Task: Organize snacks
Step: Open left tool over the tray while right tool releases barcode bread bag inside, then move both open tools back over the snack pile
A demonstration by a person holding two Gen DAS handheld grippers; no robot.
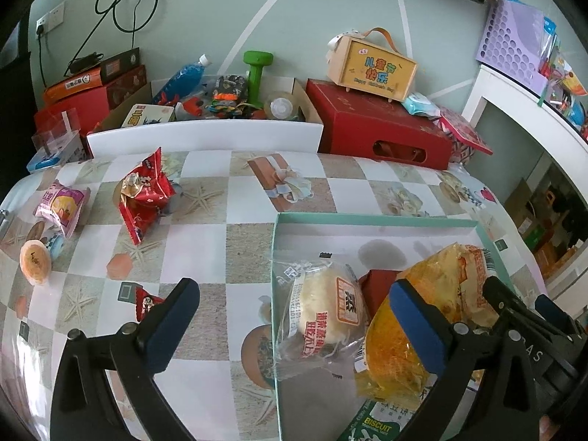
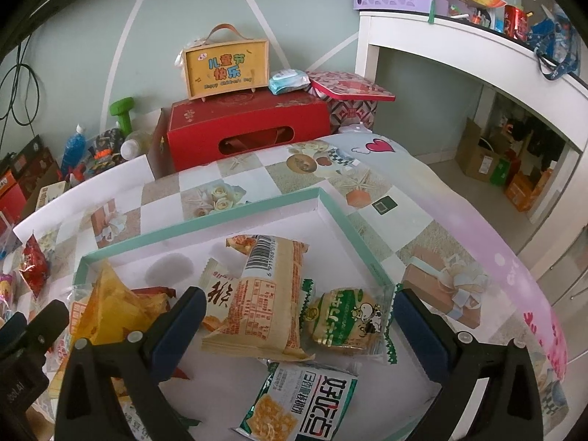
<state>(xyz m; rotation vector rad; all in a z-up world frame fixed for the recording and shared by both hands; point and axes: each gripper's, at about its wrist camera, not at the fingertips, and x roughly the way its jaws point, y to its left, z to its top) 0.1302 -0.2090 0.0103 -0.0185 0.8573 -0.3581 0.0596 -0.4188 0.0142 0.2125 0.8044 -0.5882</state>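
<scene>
Above the teal-rimmed box [image 2: 341, 217], both tongs, left [image 1: 294, 325] and right [image 2: 299, 325], gape apart, seemingly gripping nothing.

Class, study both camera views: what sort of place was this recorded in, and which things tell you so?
Most likely a home, perhaps a child's room or family living space. A patterned tablecloth covers the table, a Children's Day gift box sits on a red box, and a green dumbbell stands by the wall.
</scene>
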